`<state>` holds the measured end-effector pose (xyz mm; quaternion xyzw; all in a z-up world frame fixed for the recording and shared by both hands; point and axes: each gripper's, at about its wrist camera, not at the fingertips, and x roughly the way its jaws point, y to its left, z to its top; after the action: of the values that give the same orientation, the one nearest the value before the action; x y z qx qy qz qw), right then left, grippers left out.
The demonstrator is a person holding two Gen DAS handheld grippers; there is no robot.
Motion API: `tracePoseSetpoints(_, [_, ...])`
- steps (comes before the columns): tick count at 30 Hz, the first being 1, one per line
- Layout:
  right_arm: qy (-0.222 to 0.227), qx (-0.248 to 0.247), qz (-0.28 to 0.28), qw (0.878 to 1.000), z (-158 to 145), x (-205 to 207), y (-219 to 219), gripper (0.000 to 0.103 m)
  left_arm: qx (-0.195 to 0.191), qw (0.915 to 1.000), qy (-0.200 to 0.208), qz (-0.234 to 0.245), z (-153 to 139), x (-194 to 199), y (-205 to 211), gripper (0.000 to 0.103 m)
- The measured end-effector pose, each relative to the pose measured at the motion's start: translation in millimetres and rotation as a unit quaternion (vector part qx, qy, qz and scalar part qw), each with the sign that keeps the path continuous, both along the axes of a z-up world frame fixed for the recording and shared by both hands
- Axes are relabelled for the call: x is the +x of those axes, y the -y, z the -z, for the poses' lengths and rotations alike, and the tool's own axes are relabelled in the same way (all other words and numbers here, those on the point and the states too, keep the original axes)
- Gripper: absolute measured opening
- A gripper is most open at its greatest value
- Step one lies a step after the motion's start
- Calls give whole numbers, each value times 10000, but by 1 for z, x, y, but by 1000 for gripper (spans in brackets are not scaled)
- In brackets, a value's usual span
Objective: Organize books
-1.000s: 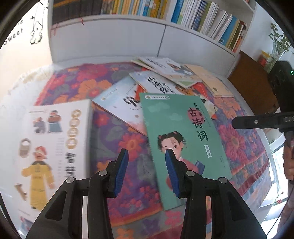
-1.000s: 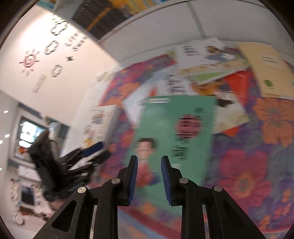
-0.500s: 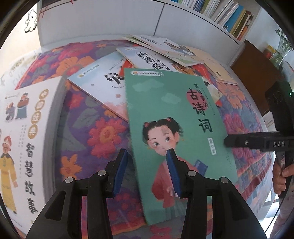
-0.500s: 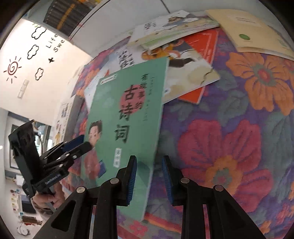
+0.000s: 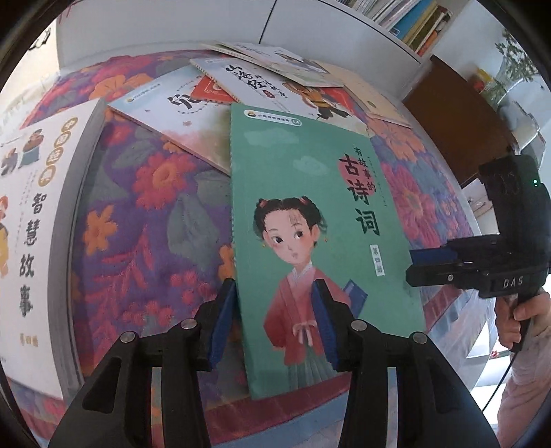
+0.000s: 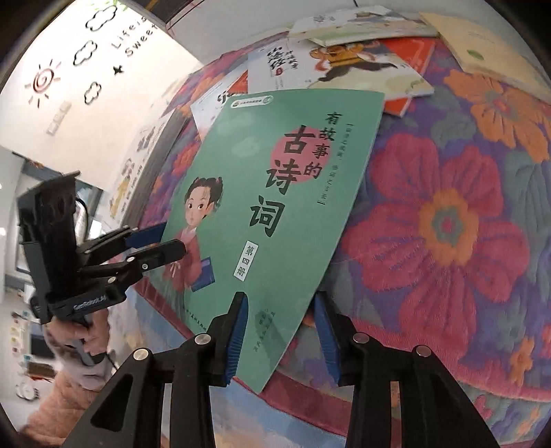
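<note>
A green book (image 5: 310,172) with a girl in a red robe on its cover lies on the floral tablecloth (image 5: 148,206), its far end resting on other books. My left gripper (image 5: 273,286) straddles its left spine edge near the bottom: one pad outside the edge, the other over the cover. Its jaws are closing slightly and neither pad presses the book. My right gripper (image 6: 279,299) straddles the book's (image 6: 292,155) right edge near the lower corner, jaws opening, pads apart from it. Each view shows the other gripper: right gripper (image 5: 411,265), left gripper (image 6: 162,241).
A thick white storybook (image 5: 31,206) lies at the left. Several thin books (image 5: 268,79) overlap at the back below a filled bookshelf (image 5: 406,20). A brown cabinet (image 5: 458,113) stands at the right. The table's front edge runs just under both grippers.
Both grippers have come down and forward onto the green book, so its side edges now sit between their jaws. The right gripper's jaws have widened.
</note>
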<state>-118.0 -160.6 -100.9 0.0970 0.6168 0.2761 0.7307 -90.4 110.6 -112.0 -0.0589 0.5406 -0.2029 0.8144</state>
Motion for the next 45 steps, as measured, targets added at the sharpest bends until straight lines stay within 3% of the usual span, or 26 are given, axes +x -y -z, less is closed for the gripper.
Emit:
tracePoseSetpoints(3, [-102,297,177,9994,5,11,9,38,-120,9999,-60,-33,2,10,-3,38])
tracePoseSetpoints(10, [55,466,226,9986,2,18,15,38,-277,9996,-76,-12,4,21,-9,37])
tracePoseSetpoints(21, [-97,917,295,9953,6,34,30,41,-226,9997,33,32,3,24,-7,37])
tracePoseSetpoints(32, [260,452,210,9984,-2,32,16,42,-300,9995,60,40,4,27,-10,37])
tracePoseSetpoints(45, [299,555,224,9978,-1,34,19,41,-236,9997,87,55,4,26,-10,38])
